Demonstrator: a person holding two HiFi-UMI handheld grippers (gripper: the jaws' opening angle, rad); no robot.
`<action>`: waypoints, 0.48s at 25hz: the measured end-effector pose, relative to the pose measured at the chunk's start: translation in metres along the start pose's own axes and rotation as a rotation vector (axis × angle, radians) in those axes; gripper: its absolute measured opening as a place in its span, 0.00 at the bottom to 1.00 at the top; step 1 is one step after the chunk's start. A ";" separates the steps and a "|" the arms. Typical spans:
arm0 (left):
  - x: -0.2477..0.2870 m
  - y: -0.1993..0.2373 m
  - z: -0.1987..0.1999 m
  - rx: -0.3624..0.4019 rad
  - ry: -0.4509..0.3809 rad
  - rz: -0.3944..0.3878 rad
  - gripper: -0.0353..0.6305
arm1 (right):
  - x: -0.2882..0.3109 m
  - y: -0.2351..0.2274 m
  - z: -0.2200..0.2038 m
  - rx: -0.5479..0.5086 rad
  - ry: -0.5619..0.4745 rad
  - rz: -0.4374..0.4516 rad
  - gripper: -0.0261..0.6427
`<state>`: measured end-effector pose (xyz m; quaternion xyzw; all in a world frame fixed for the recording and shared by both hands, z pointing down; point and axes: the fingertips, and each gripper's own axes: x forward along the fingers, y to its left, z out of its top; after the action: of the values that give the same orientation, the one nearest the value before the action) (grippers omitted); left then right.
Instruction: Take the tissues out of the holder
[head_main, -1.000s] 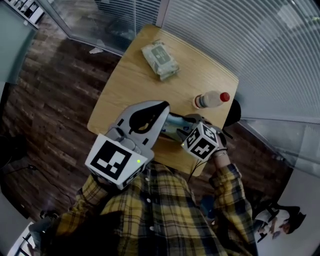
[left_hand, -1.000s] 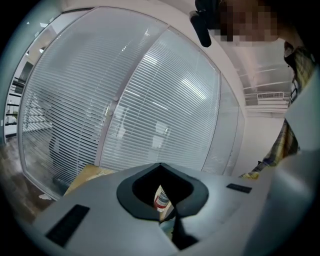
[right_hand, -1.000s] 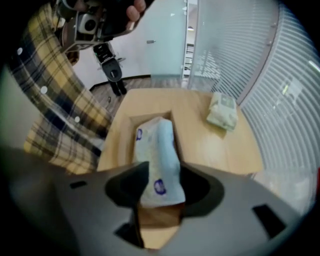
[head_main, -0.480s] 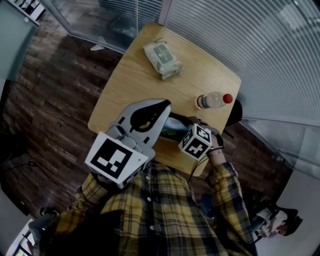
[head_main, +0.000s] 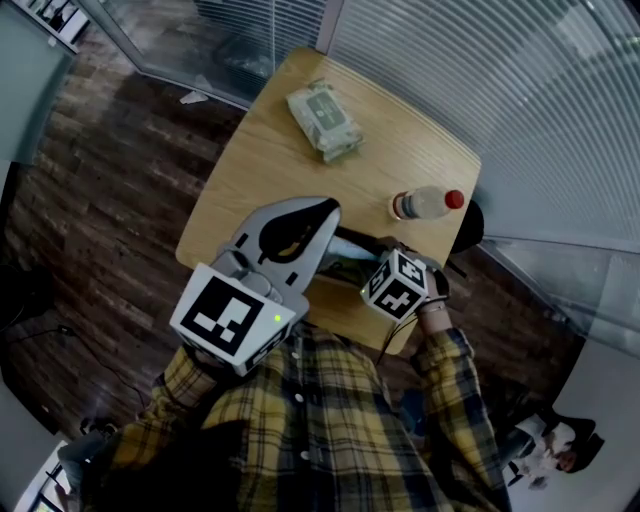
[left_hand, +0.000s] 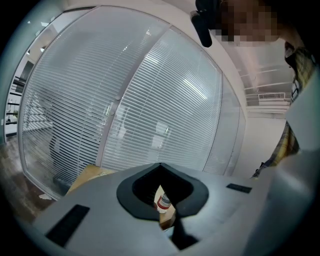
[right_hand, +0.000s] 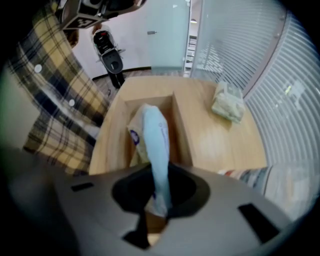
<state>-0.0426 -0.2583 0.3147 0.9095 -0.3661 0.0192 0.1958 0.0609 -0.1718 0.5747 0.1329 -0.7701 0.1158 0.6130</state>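
The table (head_main: 262, 165) stands in a corner, with blinds (head_main: 500, 90) behind it and to its right and floor (head_main: 110, 190) to its left. On the table are 3 things: a pack of wipes (head_main: 323, 120) lies at the far side, a bottle (head_main: 425, 202) stands near the right edge, and the holder (right_hand: 181, 132) sits at the near edge, just before the person. 1 tissue pack (right_hand: 155, 142) stands on end in the holder, well apart from the wipes.

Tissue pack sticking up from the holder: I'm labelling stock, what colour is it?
The pack is pale blue; the right gripper view shows it best.
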 end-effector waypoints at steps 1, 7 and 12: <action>0.001 -0.001 0.001 0.002 -0.001 -0.006 0.06 | -0.002 0.000 0.000 0.000 -0.002 -0.002 0.13; 0.004 -0.007 0.002 0.011 -0.002 -0.025 0.06 | -0.024 -0.006 0.004 0.027 -0.059 -0.022 0.13; 0.008 -0.015 0.004 0.024 -0.006 -0.048 0.06 | -0.049 -0.006 0.011 0.104 -0.153 -0.016 0.13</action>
<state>-0.0275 -0.2553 0.3073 0.9204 -0.3444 0.0159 0.1843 0.0637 -0.1779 0.5251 0.1791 -0.8065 0.1404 0.5457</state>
